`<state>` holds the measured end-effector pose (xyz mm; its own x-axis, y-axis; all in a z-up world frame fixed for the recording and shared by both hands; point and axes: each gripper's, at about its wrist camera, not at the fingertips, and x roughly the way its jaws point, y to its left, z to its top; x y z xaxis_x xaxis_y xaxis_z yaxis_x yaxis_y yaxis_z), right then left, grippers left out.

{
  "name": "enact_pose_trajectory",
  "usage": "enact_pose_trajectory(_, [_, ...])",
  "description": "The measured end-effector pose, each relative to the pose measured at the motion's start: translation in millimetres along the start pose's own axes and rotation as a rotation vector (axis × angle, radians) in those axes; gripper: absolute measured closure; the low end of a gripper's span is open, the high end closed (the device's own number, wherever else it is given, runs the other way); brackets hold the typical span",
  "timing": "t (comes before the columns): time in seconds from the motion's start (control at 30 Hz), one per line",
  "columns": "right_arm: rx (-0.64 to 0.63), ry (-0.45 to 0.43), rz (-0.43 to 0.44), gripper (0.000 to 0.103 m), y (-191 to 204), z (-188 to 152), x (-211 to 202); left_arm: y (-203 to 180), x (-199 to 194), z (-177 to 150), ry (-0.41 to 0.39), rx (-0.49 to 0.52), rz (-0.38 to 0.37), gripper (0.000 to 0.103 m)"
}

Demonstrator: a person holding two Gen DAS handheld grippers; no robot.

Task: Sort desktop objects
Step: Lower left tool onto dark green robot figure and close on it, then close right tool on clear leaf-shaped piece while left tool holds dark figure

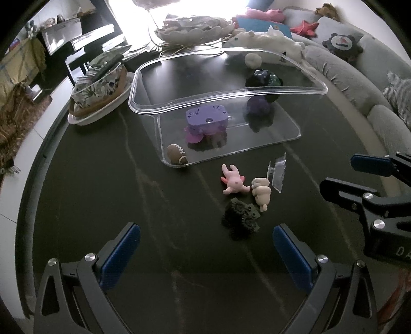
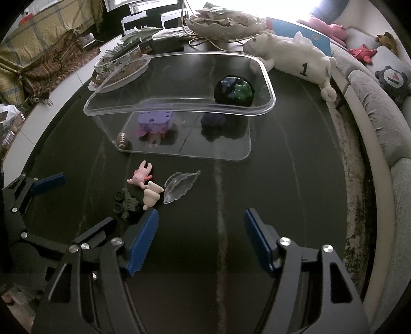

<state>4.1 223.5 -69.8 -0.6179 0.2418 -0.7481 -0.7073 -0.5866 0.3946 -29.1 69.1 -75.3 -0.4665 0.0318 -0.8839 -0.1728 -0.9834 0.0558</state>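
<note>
A clear plastic bin [image 1: 318,88] [image 2: 269,102] stands mid-table, holding a purple block toy [image 1: 206,119] [image 2: 155,119], a small football [image 1: 176,153] [image 2: 122,140], a dark purple toy [image 1: 258,106] [image 2: 212,120] and a dark ball with green patches [image 1: 264,79] [image 2: 234,91]. In front of it lie a pink bunny figure [image 1: 233,179] [image 2: 140,176], a cream figure [image 1: 262,192] [image 2: 152,195], a dark green wheeled toy [image 1: 240,217] [image 2: 125,201] and a clear plastic leaf [image 1: 277,173] [image 2: 179,186]. My left gripper [image 1: 206,254] is open, short of the toys. My right gripper [image 2: 200,237] is open, right of them.
A floral bowl on a white plate [image 1: 102,90] [image 2: 120,65] sits left of the bin. A white plush sheep [image 1: 269,42] [image 2: 295,57] and a shell-shaped dish [image 1: 195,28] [image 2: 226,21] lie behind it. A grey sofa [image 1: 359,84] [image 2: 380,108] curves along the table's right edge.
</note>
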Motion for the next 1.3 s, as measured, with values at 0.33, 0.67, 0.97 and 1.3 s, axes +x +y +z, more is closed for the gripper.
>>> enact_pose_trajectory(0.33, [0.015, 0.009, 0.005, 0.038, -7, -3, 4, -8, 6, -3, 0.001, 0.006, -0.009, 0.002])
enact_pose_trajectory(0.67, [0.019, 0.017, 0.005, 0.039, -11, -2, 6, -17, 24, -3, 0.030, 0.019, -0.003, 0.018])
enact_pose_trajectory(0.97, [0.024, 0.029, 0.012, 0.043, -13, -2, 11, -19, 36, -3, 0.064, 0.014, -0.023, 0.044])
enact_pose_trajectory(1.3, [0.028, 0.042, 0.017, 0.053, -12, -1, 17, -12, 36, 1, 0.057, -0.011, -0.055, 0.079])
